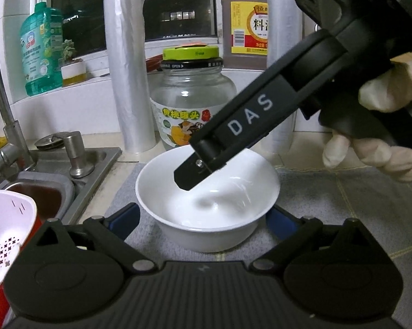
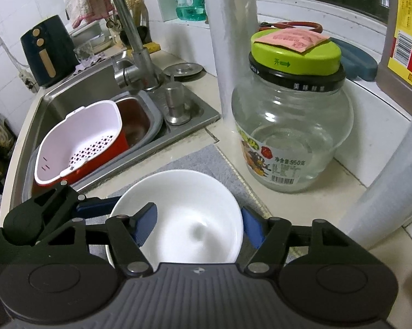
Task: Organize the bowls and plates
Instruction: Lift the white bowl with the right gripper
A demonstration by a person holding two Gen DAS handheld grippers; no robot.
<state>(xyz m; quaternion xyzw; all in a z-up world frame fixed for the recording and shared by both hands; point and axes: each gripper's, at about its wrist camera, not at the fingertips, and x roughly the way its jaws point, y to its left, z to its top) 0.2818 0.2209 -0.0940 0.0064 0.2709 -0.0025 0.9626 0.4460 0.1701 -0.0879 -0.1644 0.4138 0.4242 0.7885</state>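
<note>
Left wrist view: white ceramic bowl (image 1: 222, 200) is sitting upright on a grey cloth mat (image 1: 329, 219) on the counter, just beside the steel sink (image 1: 96, 159) and in front of a clear glass jar with a green lid (image 1: 192, 96). Left gripper (image 1: 206, 215) is standing wide, blue pads (image 1: 129, 213) flanking the bowl's lower wall. The left pad is showing a gap and contact on the right is unclear, so it is bracketing, not clamping, likely steadying the bowl for the other tool. Right gripper (image 1: 203, 167), carried by a gloved hand (image 1: 384, 90), is reaching in from the upper right. Its black finger is dipping inside the bowl; the second finger is mostly hidden behind it. Right wrist view: the right tool is sitting drawn in on the bowl, one blue pad (image 2: 145, 224) lying inside over the left half, the other against the outer right rim. That looks like a wall grip for lifting, though firm pinching is hard to confirm. The left tool's finger is showing at the bowl's left, apart from it. A white perforated strainer in a red tub (image 2: 79, 142) is sitting in the sink. No plates or other bowls are clearly showing, so where the bowl is going cannot be told. Risk: a one-sided grip is likely tipping the bowl on lift.
</note>
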